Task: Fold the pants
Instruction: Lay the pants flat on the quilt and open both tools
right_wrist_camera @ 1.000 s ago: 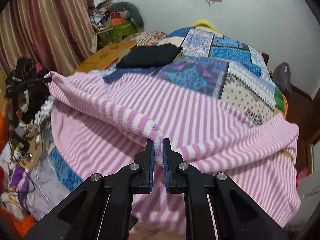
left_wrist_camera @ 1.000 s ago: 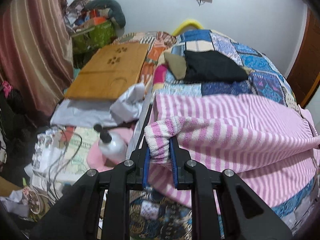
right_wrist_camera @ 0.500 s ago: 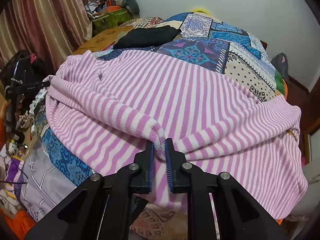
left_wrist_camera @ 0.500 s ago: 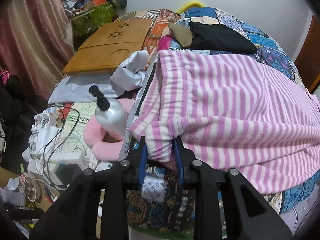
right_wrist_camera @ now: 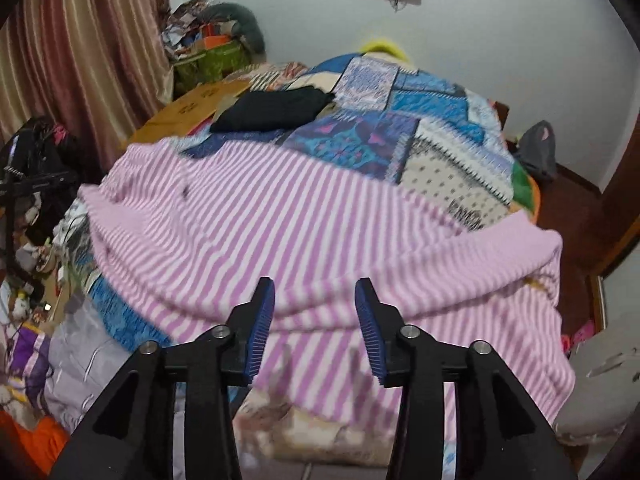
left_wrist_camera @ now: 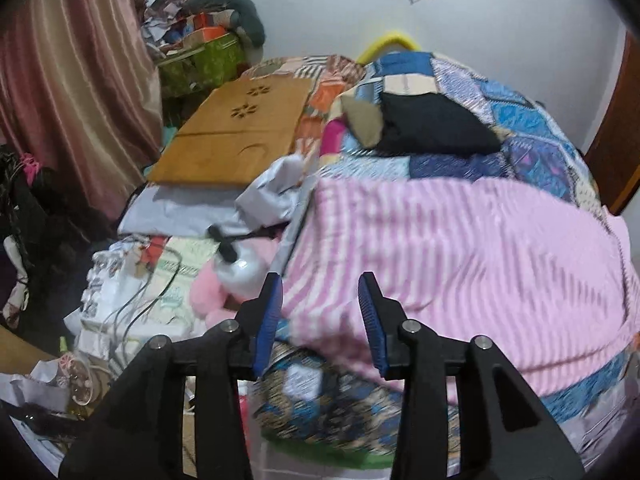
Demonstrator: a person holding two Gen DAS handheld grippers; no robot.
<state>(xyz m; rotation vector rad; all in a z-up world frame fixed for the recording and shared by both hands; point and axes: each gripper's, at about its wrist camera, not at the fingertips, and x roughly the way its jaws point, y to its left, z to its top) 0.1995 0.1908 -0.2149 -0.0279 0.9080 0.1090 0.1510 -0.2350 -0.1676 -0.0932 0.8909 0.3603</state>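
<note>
The pink-and-white striped pants (left_wrist_camera: 460, 252) lie folded over on the patchwork bedspread (left_wrist_camera: 520, 128), near its front edge. They also show in the right wrist view (right_wrist_camera: 304, 240), spread wide with a fold line across the front. My left gripper (left_wrist_camera: 320, 312) is open and empty, just above the pants' left front corner. My right gripper (right_wrist_camera: 316, 316) is open and empty, above the pants' front fold.
A black folded garment (left_wrist_camera: 432, 128) lies further back on the bed. A wooden lap tray (left_wrist_camera: 236, 132), a white pump bottle (left_wrist_camera: 240, 268), cables and clutter sit to the left. A curtain (left_wrist_camera: 68, 92) hangs at far left. A grey bag (right_wrist_camera: 536, 152) sits at right.
Both grippers have opened and let go of the pants. The pants have dropped flat onto the bed, and both grippers have pulled back a little.
</note>
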